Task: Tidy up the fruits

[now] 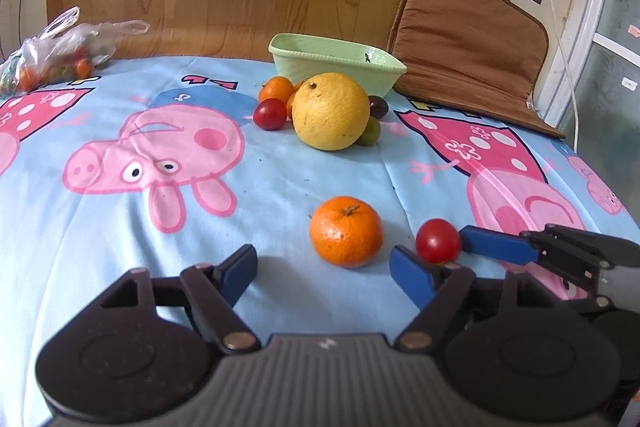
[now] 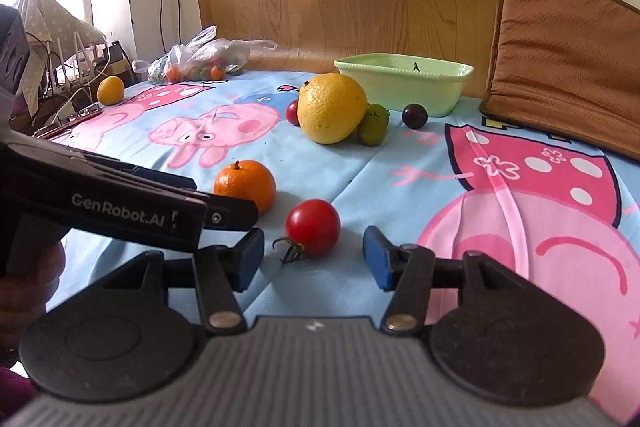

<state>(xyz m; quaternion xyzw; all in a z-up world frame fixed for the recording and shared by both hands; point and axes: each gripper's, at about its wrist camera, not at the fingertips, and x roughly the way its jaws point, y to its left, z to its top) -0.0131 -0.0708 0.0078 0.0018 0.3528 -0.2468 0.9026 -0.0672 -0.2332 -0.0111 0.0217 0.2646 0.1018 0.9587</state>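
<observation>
**Tomato grasp: close square, squeeze light**

Tomato (image 2: 313,227) sits on the blue cartoon cloth (image 2: 400,179) covering the counter, just ahead of the right gripper (image 2: 314,259) and lined up w/ the gap between its fingers (image 2: 250,259). Fingers are spread wide, holding nothing; the fruit isn't fully between the pads yet. Left gripper (image 1: 324,277) is also wide open & empty, w/ the mandarin (image 1: 346,231) just ahead of it.

Likely step: right side takes the tomato, then carries it to the green basin (image 2: 404,83) at the back, which looks empty.

To do it well, I'd say: push fwd a bit so pads meet the widest part, keep low to the cloth, close slowly – skin is soft & round, so it may squirt out or bruise. Stem end (image 2: 292,251) points toward the gripper; avoid pinching it. Left gripper is very near, so mind a clash. On the way back, clear the big yellow citrus (image 2: 332,109) & the green fruit (image 2: 373,125) beside it.
</observation>
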